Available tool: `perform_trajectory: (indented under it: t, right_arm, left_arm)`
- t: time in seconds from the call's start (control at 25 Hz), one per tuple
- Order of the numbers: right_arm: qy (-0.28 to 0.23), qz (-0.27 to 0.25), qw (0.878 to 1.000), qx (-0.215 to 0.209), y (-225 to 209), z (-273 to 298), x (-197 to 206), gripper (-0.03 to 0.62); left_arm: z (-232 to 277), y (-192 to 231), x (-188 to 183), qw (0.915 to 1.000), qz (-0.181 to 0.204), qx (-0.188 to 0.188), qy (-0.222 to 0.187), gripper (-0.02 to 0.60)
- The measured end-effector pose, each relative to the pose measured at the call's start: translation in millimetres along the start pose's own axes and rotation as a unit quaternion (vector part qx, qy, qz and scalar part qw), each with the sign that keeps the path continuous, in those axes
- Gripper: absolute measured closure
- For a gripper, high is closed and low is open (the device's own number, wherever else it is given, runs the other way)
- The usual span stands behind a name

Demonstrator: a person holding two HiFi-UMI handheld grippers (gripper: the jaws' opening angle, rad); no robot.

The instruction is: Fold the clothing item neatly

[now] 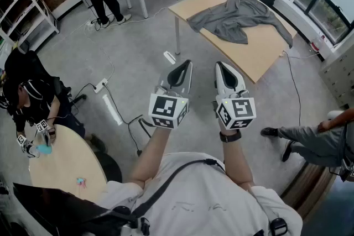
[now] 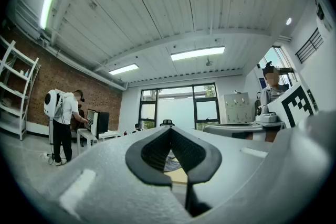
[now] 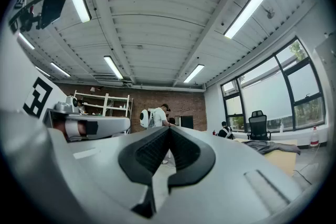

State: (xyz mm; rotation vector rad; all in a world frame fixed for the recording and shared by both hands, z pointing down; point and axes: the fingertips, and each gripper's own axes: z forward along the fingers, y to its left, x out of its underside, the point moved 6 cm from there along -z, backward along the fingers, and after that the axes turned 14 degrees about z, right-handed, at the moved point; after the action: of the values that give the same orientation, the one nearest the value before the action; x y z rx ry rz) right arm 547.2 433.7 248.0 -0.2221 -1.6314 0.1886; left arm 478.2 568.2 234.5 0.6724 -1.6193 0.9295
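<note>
Holding our left gripper (image 1: pixel 185 67) and right gripper (image 1: pixel 220 68) level, jaws together, empty. Grey garment (image 1: pixel 238 16) sits crumpled on the worktop (image 1: pixel 260 56).

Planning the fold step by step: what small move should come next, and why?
Probably step toward the table: the grey garment lies crumpled on it, well ahead, while the left gripper and right gripper are shut and empty over the floor.

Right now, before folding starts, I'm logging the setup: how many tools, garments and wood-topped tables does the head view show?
Tools: 2, left tool and right tool
Grey garment: 1
Wood-topped tables: 2, rectangular table and round table
Total: 5
</note>
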Motion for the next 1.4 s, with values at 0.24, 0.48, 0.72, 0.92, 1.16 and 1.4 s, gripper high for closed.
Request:
perform_trajectory:
  t: [0.24, 0.48, 0.72, 0.92, 1.16, 1.4]
  right_arm:
    - [0.038, -0.008, 0.999, 0.027, -14, 4, 10, 0.597]
    - [0.041, 0.006, 0.999, -0.001, -21, 11, 13, 0.597]
    - [0.052, 0.028, 0.997, -0.043, -20, 35, 20, 0.595]
    - [0.063, 0.051, 0.995, -0.055, -18, 79, 40, 0.594]
    - [0.05, 0.066, 0.996, -0.014, -23, 158, 60, 0.594]
    - [0.043, 0.063, 0.996, 0.055, -34, 221, 68, 0.594]
  left_arm:
    - [6, -3, 10, 0.9996, -0.008, -0.022, 0.017, 0.581]
    - [7, 5, 17, 0.9977, -0.009, -0.061, 0.028, 0.581]
    - [9, 22, 25, 0.9939, -0.003, -0.094, 0.058, 0.581]
    - [23, 49, 48, 0.9936, -0.005, -0.087, 0.072, 0.581]
    - [77, 120, 77, 0.9975, -0.009, -0.043, 0.055, 0.581]
    - [143, 179, 100, 0.9984, -0.03, 0.031, 0.036, 0.581]
